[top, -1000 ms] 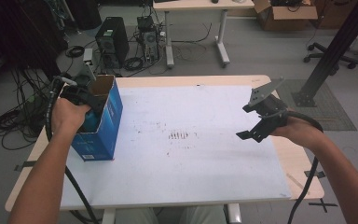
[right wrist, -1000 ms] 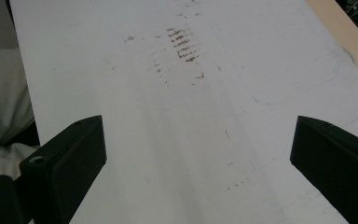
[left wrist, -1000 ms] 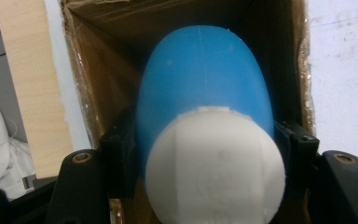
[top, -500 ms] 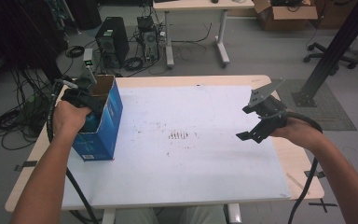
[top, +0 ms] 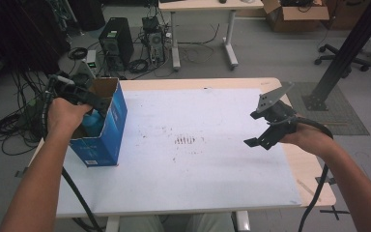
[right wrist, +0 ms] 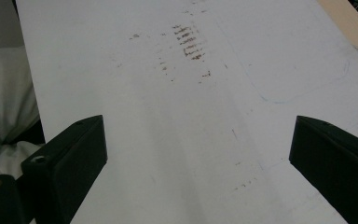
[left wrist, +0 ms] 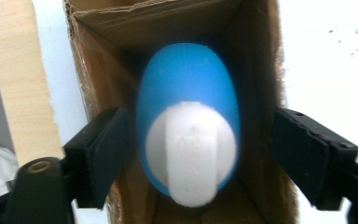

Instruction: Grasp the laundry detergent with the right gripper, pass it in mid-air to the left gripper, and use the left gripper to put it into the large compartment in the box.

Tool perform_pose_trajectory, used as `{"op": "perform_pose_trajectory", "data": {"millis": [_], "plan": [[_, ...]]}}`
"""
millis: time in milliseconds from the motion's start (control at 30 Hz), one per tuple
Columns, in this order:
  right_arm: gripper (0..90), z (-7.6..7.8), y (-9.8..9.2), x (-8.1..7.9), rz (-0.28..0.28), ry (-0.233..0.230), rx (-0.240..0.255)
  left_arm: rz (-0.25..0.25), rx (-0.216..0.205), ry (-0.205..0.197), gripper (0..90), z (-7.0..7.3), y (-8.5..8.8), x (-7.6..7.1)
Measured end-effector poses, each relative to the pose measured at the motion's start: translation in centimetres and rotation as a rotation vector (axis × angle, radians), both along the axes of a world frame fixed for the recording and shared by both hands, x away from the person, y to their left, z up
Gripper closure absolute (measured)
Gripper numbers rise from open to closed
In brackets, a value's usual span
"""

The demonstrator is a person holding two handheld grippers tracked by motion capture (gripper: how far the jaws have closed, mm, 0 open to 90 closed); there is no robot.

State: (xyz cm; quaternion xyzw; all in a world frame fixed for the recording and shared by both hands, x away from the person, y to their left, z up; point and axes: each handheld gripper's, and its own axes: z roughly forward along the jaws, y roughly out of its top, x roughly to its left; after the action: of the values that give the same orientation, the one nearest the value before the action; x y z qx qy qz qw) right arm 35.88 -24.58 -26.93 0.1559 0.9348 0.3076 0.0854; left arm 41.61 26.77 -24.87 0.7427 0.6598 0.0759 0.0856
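An open blue cardboard box (top: 107, 137) stands at the table's left edge. Inside it, upright, is a blue rounded thing (left wrist: 186, 79) with a white knob-like top (left wrist: 191, 154); it also peeks out of the box (top: 92, 124) in the high view. My left gripper (top: 92, 102) (left wrist: 198, 154) reaches into the box's mouth. Its jaws have just been opening and now stand either side of the blue thing, with the right pad well clear of it. My right gripper (top: 255, 128) (right wrist: 198, 154) hovers open over the white sheet at the right, with nothing between its jaws.
A white sheet (top: 198, 179) covers the wooden table (top: 314, 179), with brown smudges (top: 186, 140) at its middle. Beyond the table are a computer tower (top: 113, 41), floor cables, a second desk (top: 203, 6), a cardboard box (top: 294, 12) and a black post (top: 348, 48).
The left hand has shifted slightly at the mouth of the box. The right hand and its gripper have stayed where they were.
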Motion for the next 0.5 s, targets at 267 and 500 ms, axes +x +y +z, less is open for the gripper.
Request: {"op": "perform_pose_trajectory", "data": {"millis": [267, 500], "plan": [[3.8, 0.1, -0.2, -0.2, -0.005, -0.002, 0.003, -0.008, 0.001, -0.024, 16.5, 1.7, -0.2, -0.3], [3.8, 0.4, -0.2, -0.4, -0.006, -0.006, 0.005, -0.034, 0.019, -0.034, 14.7, 3.5, -0.9, -0.6]]}}
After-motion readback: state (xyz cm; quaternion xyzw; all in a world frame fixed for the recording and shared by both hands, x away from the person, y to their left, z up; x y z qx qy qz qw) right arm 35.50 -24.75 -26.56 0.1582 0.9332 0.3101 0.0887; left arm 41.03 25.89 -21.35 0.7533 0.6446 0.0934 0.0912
